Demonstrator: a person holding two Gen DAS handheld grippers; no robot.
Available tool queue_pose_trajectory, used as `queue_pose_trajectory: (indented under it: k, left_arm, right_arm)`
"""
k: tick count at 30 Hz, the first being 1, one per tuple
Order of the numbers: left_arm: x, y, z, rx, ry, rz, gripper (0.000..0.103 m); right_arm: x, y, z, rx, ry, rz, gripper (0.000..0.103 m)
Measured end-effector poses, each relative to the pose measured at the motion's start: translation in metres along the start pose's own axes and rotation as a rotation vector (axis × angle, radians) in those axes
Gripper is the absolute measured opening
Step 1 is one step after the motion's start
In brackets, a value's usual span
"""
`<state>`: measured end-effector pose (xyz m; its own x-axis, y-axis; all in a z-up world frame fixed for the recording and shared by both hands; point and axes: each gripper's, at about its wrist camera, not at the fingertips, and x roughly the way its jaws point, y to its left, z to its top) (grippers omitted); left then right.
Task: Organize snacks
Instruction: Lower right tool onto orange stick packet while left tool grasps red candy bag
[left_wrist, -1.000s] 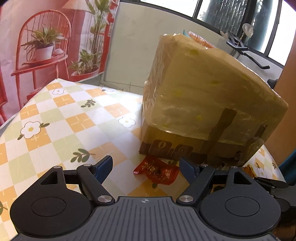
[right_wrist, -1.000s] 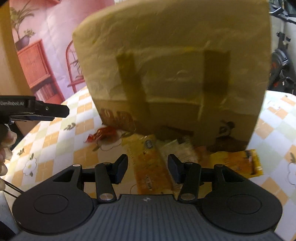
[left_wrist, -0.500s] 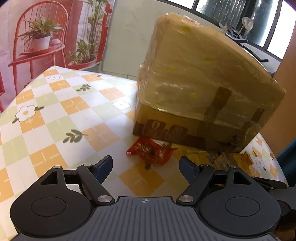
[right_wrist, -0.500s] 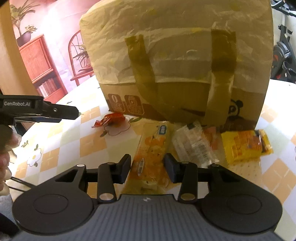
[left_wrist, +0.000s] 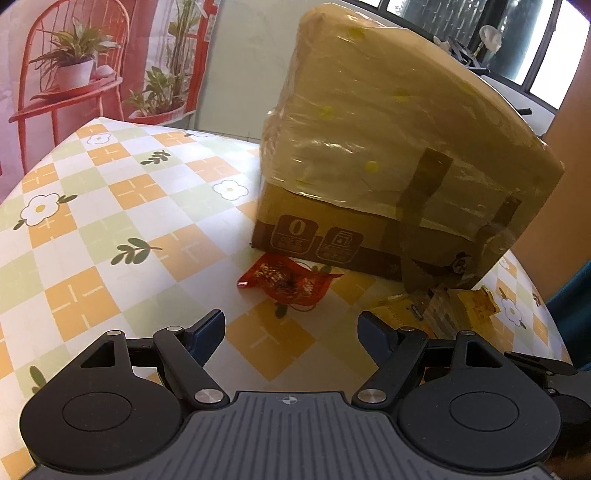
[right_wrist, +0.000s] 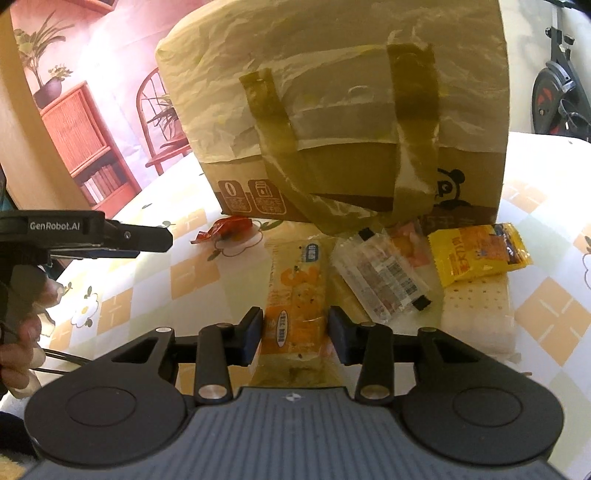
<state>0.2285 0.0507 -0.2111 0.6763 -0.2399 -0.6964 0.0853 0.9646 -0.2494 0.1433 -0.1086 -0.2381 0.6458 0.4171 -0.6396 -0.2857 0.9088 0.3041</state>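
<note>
checkered tablecloth (right_wrist: 188, 273) under a bag (right_wrist: 351, 110). right gripper (right_wrist: 295, 332) straddles the orange packet (right_wrist: 295, 295), pads beside its edges, not yet pinching; close squarely mid-pack. left gripper (left_wrist: 291, 328) gapes empty near red wrapper (left_wrist: 288, 282).

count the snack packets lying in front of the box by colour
red: 1, the red candy packet
orange: 1, the orange biscuit packet between the right gripper fingers
clear: 1, the clear barcode packet
yellow: 1, the yellow packet
white: 1, the white cracker packet
pink-orange: 1, partly hidden pink packet
total: 6
</note>
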Motion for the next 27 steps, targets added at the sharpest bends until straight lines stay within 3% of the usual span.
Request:
queue_pose_trajectory:
  k: [16, 27]
  left_arm:
    - [0.012, -0.006, 0.006, 0.032, 0.005, 0.023, 0.081]
    - [0.055, -0.022, 0.014, 0.283, -0.027, 0.098, 0.081]
  right_arm:
    - [0.019, 0.008, 0.007, -0.075, 0.033, -0.025, 0.045]
    - [0.019, 0.001, -0.003, -0.046, -0.007, -0.013, 0.043]
